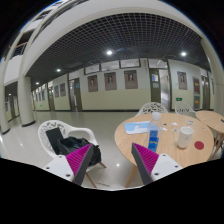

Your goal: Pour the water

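- I hold the gripper (pixel 112 165) up high, looking out over a large hall with a gridded ceiling and a row of doors along the far wall.
- My fingers stand apart with nothing between them; the magenta pads (pixel 84 157) face each other across an empty gap.
- A round wooden worktop (pixel 150 146) lies just ahead of the right finger, and the task's things sit on it.
- A clear bottle with a blue cap (pixel 155 139) stands near the middle of the worktop; I take it for the water to pour.
- A white cup (pixel 185 135) stands to the right of the bottle, apart from it, and looks like the likely receiver.
- A flat blue item (pixel 137 127) lies on the far left part of the worktop, and a small red thing (pixel 199 146) rests near the right edge; I cannot tell what either is.
- White chairs (pixel 52 134) stand around the worktop, one beyond my left finger.
- I judge the bottle to be thin plastic: light, smooth, and apt to buckle if squeezed hard.
- I would take it around the mid-body, below the cap, with a moderate squeeze so it neither slips nor crushes.
- The cup looks light and easy to knock over, so I would keep the pour gentle.
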A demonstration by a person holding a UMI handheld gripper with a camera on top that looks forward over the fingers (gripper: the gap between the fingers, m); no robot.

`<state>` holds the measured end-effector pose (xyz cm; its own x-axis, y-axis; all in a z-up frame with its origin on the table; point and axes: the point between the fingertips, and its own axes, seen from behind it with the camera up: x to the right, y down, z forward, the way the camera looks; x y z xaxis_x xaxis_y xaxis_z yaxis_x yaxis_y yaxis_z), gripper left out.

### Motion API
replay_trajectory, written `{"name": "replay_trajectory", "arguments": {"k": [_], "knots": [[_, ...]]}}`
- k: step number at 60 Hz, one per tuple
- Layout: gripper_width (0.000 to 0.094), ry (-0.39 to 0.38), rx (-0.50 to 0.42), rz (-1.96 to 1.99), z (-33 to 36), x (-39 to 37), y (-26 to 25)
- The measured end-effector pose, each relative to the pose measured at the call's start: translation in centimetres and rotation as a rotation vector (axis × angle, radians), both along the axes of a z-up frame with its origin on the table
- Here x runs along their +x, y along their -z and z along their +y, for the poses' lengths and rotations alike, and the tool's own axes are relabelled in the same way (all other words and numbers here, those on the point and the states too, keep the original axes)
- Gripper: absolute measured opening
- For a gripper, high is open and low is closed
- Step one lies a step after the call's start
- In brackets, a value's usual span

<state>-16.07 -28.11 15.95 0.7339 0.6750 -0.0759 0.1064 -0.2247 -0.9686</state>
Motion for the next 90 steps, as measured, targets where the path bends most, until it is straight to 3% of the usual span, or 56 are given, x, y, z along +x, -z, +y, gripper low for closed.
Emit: {"name": "replay_trajectory", "arguments": {"k": [11, 32, 49, 52, 56, 60, 70, 75, 90], "knots": [[0.0824, 0.034, 0.019, -0.007, 1.2, 1.5, -0.2], [0.0821, 0.250, 0.077, -0.053, 11.6, 8.4, 2.1], [0.0794, 0.237, 0.017, -0.026, 21.1, 4.1, 7.4], [0.0753, 0.243, 0.040, -0.034, 22.1, 3.1, 7.7], [0.0472, 0.252, 0.068, -0.064, 23.0, 3.0, 7.8], [0.0427, 0.289, 0.087, -0.059, 23.5, 3.3, 8.0], [0.0318, 0.293, 0.068, -0.019, 23.8, 3.4, 7.9], [0.0317, 0.289, 0.007, 0.044, 24.2, 3.5, 7.7], [0.0316, 0.286, -0.418, 0.699, 28.2, 4.1, 2.8]]}}
